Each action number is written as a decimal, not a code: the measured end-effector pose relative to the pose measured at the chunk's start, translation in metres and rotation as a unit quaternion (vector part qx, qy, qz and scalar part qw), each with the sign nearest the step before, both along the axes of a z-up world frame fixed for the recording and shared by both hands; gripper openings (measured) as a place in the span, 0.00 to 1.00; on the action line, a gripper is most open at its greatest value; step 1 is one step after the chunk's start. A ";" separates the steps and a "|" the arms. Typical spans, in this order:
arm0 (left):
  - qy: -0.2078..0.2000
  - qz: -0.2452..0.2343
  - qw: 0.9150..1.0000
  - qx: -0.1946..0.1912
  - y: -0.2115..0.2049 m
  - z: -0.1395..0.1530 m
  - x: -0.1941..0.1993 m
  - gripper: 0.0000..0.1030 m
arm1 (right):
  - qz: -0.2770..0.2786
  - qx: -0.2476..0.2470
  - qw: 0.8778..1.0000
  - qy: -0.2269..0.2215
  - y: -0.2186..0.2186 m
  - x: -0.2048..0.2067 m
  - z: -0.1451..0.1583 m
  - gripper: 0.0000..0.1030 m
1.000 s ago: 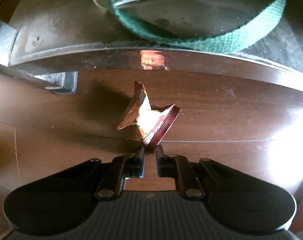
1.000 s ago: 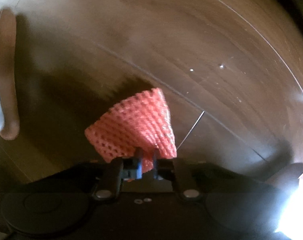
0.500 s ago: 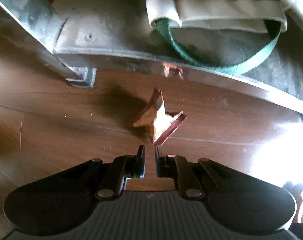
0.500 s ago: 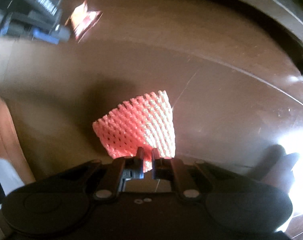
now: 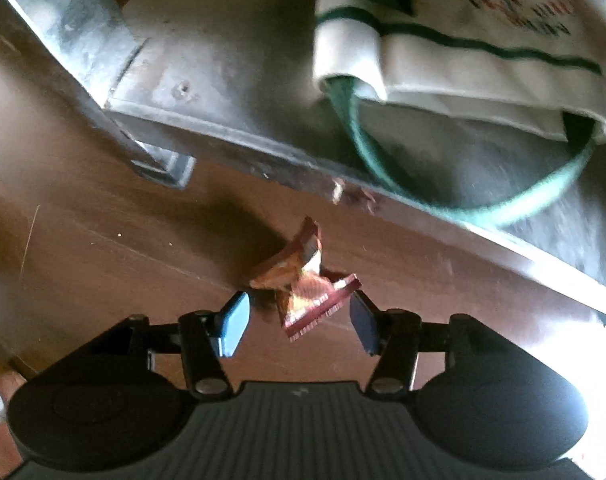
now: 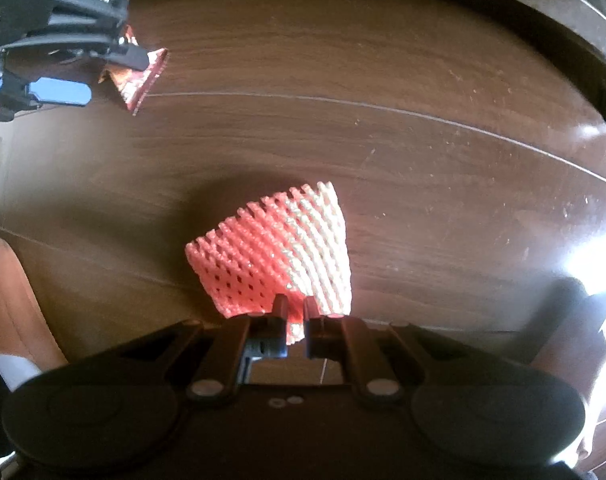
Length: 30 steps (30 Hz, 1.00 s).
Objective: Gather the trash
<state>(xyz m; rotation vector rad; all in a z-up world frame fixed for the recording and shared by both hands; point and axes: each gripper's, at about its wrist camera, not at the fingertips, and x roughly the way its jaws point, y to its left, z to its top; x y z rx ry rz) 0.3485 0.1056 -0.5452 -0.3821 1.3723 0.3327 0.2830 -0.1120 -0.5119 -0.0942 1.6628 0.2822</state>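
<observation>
A crumpled red and gold snack wrapper [image 5: 303,280] lies on the dark wooden floor. My left gripper [image 5: 299,320] is open, its fingers on either side of the wrapper's near end. The wrapper [image 6: 137,76] and the left gripper [image 6: 99,74] also show at the upper left of the right wrist view. My right gripper [image 6: 293,312] is shut on a pink foam fruit net [image 6: 275,256] and holds it above the floor.
A grey metal-framed ledge [image 5: 231,92] runs across beyond the wrapper, with a post foot [image 5: 163,168] at the left. A white cloth bag with a green strap [image 5: 463,80] lies on it. A dark curved edge [image 6: 563,28] borders the floor at the right.
My left gripper has opened and moved up to the wrapper, which now lies between its fingers. My right gripper still holds the foam net and has swung so the left gripper is in view.
</observation>
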 end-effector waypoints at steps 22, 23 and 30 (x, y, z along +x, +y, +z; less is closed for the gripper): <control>0.024 0.084 0.995 -0.042 0.022 -0.032 0.024 0.32 | -0.004 -0.006 1.000 0.014 0.006 0.006 -0.031 0.07; 0.026 0.073 0.996 -0.039 0.022 -0.029 0.022 0.31 | -0.005 -0.006 1.000 0.014 0.006 0.007 -0.030 0.07; 0.037 0.054 0.997 -0.036 0.016 -0.009 0.007 0.31 | -0.028 0.003 1.000 -0.003 0.002 0.010 -0.011 0.06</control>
